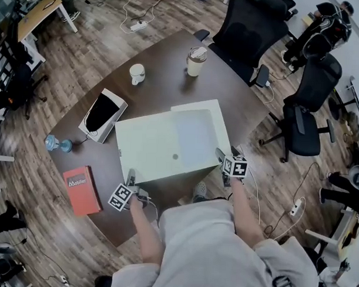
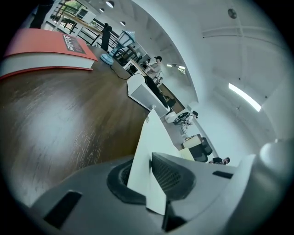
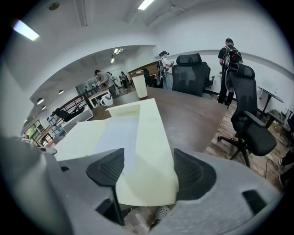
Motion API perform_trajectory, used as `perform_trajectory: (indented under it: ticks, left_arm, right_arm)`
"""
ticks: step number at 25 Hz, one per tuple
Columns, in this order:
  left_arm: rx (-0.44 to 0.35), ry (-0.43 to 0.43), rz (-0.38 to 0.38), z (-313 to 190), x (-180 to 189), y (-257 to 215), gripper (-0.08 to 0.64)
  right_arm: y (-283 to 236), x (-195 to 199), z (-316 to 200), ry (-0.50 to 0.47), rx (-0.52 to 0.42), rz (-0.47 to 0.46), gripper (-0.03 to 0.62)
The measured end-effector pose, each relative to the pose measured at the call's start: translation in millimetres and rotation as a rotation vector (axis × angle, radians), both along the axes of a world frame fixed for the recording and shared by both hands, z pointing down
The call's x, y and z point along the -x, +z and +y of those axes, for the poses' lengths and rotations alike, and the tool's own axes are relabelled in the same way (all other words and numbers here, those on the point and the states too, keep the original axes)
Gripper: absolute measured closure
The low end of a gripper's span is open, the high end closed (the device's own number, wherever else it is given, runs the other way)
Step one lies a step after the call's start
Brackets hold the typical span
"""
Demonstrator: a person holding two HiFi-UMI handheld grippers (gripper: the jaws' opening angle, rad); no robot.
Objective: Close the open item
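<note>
A big pale green cardboard box [image 1: 150, 146] stands on the brown table [image 1: 164, 86], right in front of me, its top flaps partly down. At the box's near left corner my left gripper [image 1: 130, 179] is shut on the thin edge of a white flap [image 2: 154, 133]; in the left gripper view the pads [image 2: 171, 176] pinch that sheet. At the near right corner my right gripper [image 1: 222, 157] stands open. The long right flap [image 3: 147, 133] runs between its wide-spread pads [image 3: 106, 170].
A red book [image 1: 81, 189] lies left of the box near the table edge. A white tray with a black inside [image 1: 102, 114], a white mug [image 1: 136, 74], a lidded cup [image 1: 196, 61] and a blue object [image 1: 57, 144] stand farther off. Black office chairs [image 1: 307, 109] stand to the right.
</note>
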State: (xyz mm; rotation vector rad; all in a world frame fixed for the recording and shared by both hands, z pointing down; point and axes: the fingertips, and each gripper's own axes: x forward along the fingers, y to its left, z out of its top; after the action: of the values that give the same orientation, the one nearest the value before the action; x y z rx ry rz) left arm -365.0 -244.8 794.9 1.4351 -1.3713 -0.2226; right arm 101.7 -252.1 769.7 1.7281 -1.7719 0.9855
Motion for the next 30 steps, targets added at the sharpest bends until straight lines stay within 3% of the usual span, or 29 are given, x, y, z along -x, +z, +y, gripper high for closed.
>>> perform_trajectory:
  ticks: [5,10,30]
  left_arm:
    - [-0.033,-0.035,0.015,-1.7,-4.6,-12.4,0.54]
    - [-0.075,-0.012,0.012,-2.3,-20.2,-33.9,0.543]
    - [-0.207,0.063,-0.168,-9.0,-65.6,-112.1,0.549]
  right_arm:
    - [7.2,-2.6,4.7,-0.003,0.017,0.055,0.276]
    - [2.1,-12.2,11.3,0.011,0.008,0.024,0.278]
    - [-1.1,-14.1,14.3,-0.066,-0.056,-0.108,0.325]
